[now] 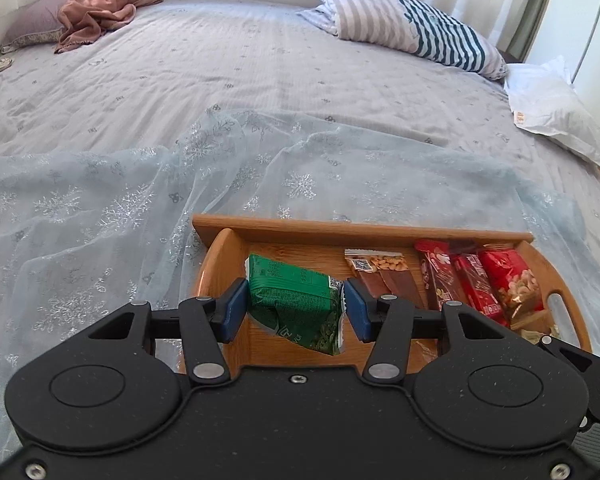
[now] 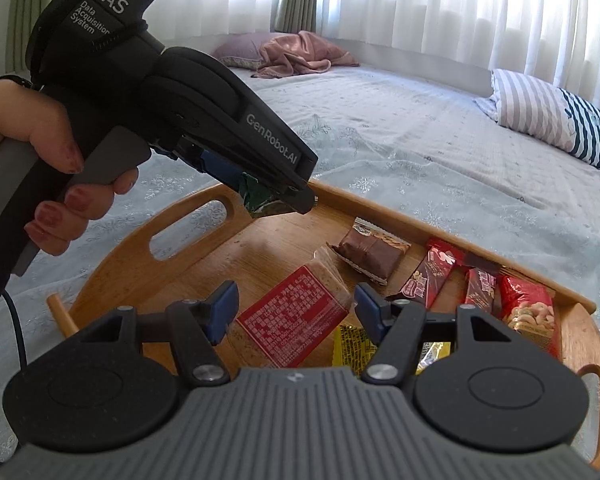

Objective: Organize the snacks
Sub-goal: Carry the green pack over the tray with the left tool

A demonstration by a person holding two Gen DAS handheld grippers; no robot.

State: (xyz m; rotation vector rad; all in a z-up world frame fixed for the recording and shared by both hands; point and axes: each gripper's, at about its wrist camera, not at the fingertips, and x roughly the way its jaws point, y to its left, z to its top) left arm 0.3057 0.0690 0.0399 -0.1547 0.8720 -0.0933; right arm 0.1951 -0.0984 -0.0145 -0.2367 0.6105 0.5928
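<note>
Daylit through curtains; edges perhaps warped.

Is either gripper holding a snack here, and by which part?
The left gripper clamps the green packet across its two short ends. The right gripper holds the red-labelled clear packet by its long side edges, over the wooden tray.

Green snack pack clamped, tilted, lower centre; red-labelled cracker pack clamped lower centre; wooden tray holds 3 red bars.

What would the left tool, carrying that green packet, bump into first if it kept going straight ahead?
Probably the bare floor of the wooden tray, just short of its far wall; the green packet in the left tool would touch first. Depth is uncertain.
</note>
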